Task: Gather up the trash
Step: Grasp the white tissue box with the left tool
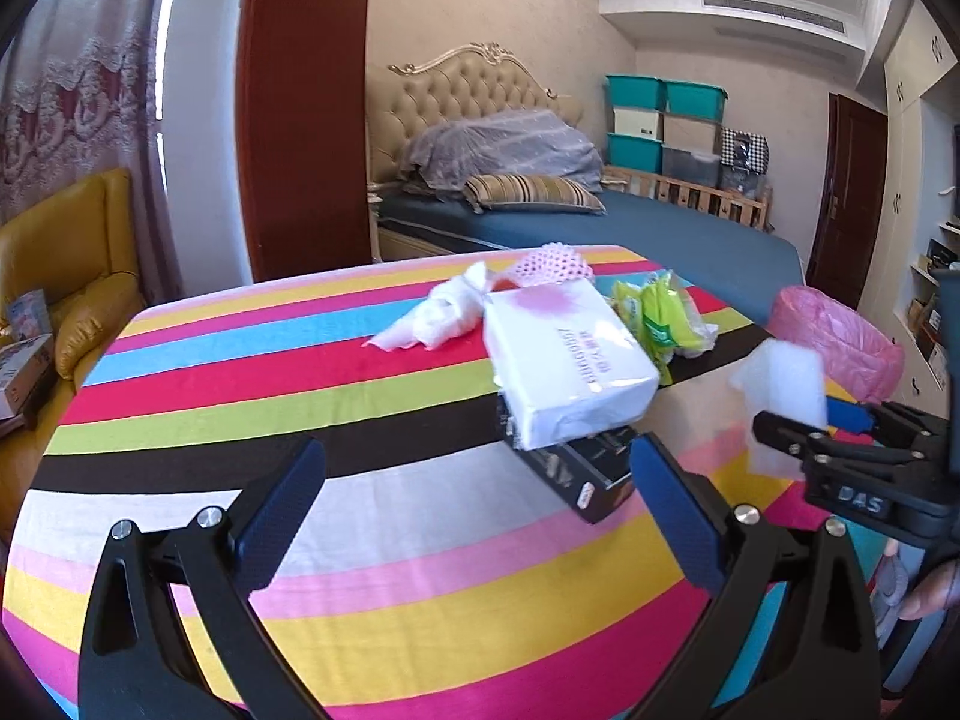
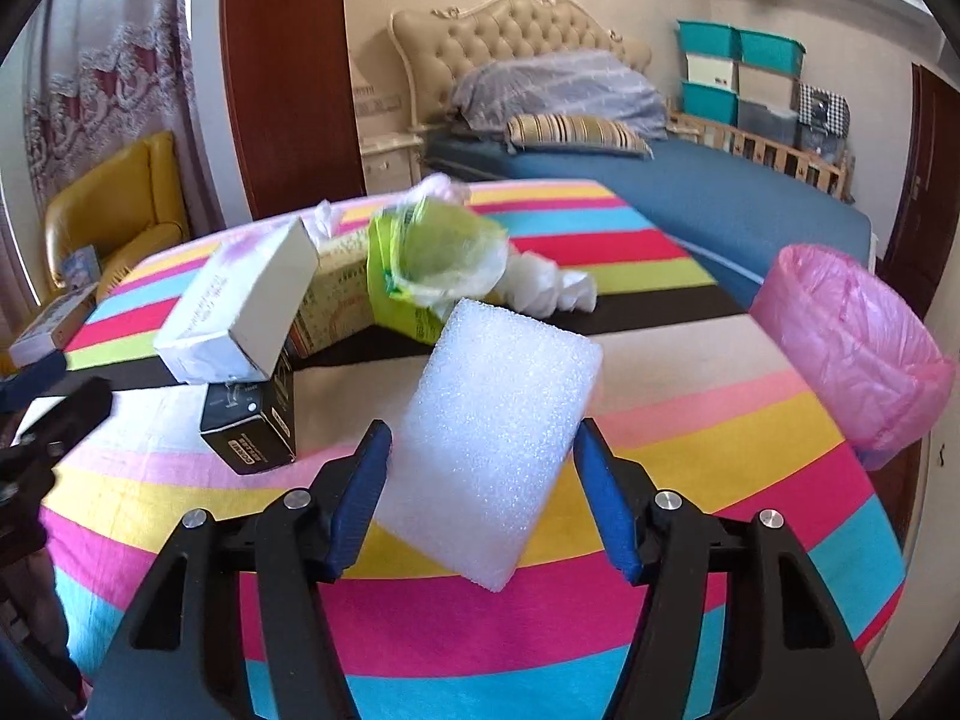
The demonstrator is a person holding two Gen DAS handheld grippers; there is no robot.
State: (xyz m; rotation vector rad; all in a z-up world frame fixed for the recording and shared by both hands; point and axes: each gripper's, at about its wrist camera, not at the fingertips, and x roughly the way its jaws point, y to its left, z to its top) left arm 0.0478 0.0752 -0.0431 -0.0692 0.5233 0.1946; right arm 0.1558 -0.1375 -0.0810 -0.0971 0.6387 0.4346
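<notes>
My right gripper [image 2: 482,429] is shut on a white foam block [image 2: 498,438], which tilts up between the blue pads above the striped tablecloth [image 2: 690,438]. In the left wrist view that gripper [image 1: 807,420] holds the foam block [image 1: 780,384] off the table's right side. My left gripper [image 1: 480,450] is open with nothing between its pads. Just ahead of it a white box [image 1: 567,360] leans on a black box [image 1: 591,480]. Behind them lie a crumpled tissue [image 1: 432,318], a pink foam net [image 1: 552,267] and green wrappers [image 1: 660,312].
A bin lined with a pink bag [image 2: 852,348] stands past the table's right edge. A patterned carton [image 2: 336,300] lies behind the white box [image 2: 240,306]. A bed [image 2: 720,198] is beyond the table and a yellow armchair [image 1: 72,264] at the left.
</notes>
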